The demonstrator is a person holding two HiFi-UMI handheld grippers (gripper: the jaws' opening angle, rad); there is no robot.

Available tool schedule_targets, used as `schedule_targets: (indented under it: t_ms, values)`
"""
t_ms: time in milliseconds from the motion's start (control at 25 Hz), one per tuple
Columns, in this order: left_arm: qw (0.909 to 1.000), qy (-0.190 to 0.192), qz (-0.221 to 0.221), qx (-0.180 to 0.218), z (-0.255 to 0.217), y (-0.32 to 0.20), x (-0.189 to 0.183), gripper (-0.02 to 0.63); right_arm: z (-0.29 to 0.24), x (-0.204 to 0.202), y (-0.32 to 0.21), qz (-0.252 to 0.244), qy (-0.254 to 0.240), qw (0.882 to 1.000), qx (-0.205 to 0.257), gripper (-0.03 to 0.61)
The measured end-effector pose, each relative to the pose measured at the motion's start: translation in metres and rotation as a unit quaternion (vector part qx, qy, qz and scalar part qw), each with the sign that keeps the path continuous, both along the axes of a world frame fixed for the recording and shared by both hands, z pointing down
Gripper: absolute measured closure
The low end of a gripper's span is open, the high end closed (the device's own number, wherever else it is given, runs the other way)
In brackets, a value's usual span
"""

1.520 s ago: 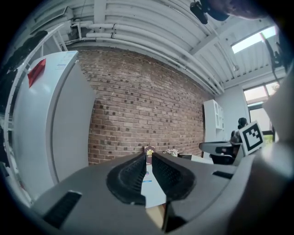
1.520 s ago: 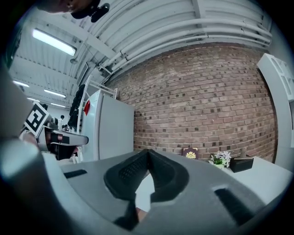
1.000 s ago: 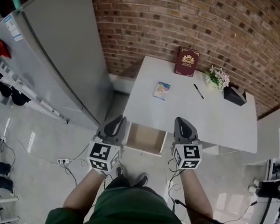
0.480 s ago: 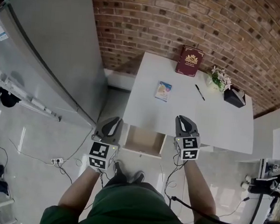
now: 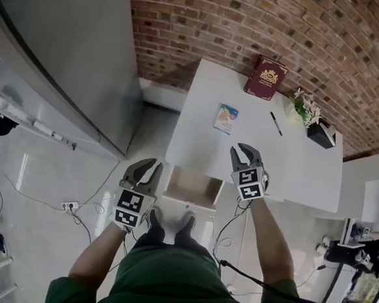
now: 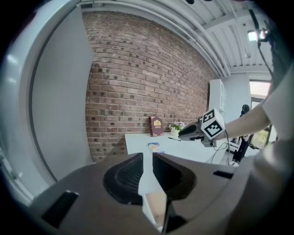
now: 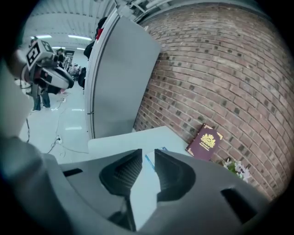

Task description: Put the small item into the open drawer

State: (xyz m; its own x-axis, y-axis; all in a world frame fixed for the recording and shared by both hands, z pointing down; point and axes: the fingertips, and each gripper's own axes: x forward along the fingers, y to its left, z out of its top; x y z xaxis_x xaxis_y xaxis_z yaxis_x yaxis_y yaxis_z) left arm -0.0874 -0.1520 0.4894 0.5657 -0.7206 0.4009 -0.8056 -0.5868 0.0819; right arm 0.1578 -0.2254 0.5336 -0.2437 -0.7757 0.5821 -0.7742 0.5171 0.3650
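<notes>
**Head view**
- Worktop [image 5: 305, 170]: white, its far edge against a brick wall [image 5: 219, 26].
- Small item [image 5: 225, 118]: blue and flat, perhaps a card or packet, the print too small to read. It lies on the worktop's left half, about midway between the far and near edges, and nothing touches it.
- Open drawer [image 5: 193, 187]: pulled out under the near edge at the left corner. No contents show in it.
- Red book [image 5: 267, 77]: at the far edge.
- Pen [image 5: 276, 124]: right of the small item and apart from it.
- Flowers [image 5: 305, 106] and black box [image 5: 323, 133]: toward the far right corner.
- Your left tool [image 5: 148, 167]: off the worktop, just left of the drawer.
- Your right tool [image 5: 247, 152]: over the near edge, right of the drawer.

**Left tool view**
- The jaws stand a narrow way apart with nothing between them. The drawer's corner and the worktop show through the gap.

**Right tool view**
- The jaws are opening and hold nothing. The small item's blue edge shows beyond the gap, well clear of the pads.
</notes>
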Motion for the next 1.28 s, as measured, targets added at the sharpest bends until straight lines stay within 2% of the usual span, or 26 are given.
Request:
schedule_targets:
  t_ms: [280,440,760,1040,1280]
  values:
    - [0.9977,-0.022,-0.040,-0.051,0.028,0.017,-0.007,0.517,0.049,0.008,-0.045,-0.053,0.053,0.996,-0.048,0.472]
    - [0.9952,-0.028,-0.084,-0.043,0.039,0.020,-0.028,0.506,0.081,0.011,-0.068,-0.080,0.086,0.990,-0.072,0.463]
    - [0.9871,-0.025,-0.143,-0.067,0.055,0.043,-0.057,0.506,0.143,0.014,-0.096,-0.135,0.178,0.967,-0.123,0.453]
    - [0.9788,-0.025,-0.184,-0.088,0.071,0.064,-0.080,0.508,0.173,0.014,-0.114,-0.164,0.238,0.947,-0.143,0.446]
    - [0.9761,-0.023,-0.194,-0.096,0.075,0.070,-0.086,0.508,0.182,0.015,-0.119,-0.155,0.249,0.946,-0.140,0.459]
